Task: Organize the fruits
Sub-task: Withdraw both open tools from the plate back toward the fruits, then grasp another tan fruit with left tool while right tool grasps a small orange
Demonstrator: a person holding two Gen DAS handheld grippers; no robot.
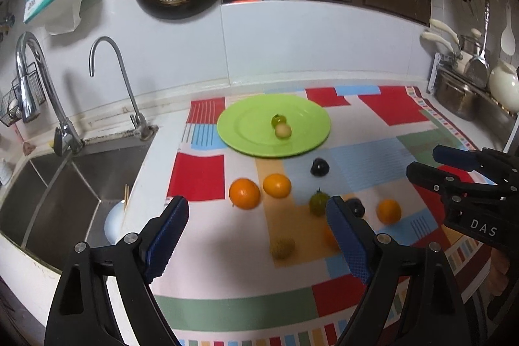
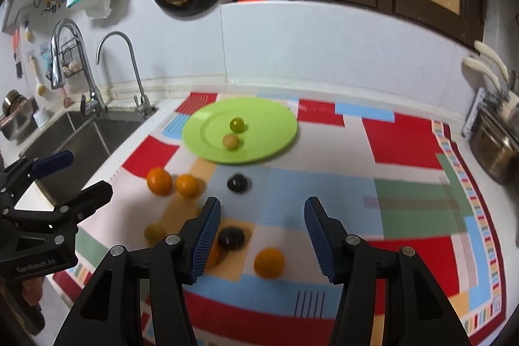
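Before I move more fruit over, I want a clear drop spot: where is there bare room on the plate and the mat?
The green plate is mostly bare; only a green fruit and a yellowish fruit sit near its middle. The patchwork mat right of the plate is free up to the steel pot. It is crowded in front of the plate, around the oranges and dark fruit.

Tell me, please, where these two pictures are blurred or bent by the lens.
Left wrist view: fisheye bends the wall edges; fruits near the left gripper are soft, the green plate sharper. Right wrist view: motion blur smears the plate and the oranges by the right gripper.
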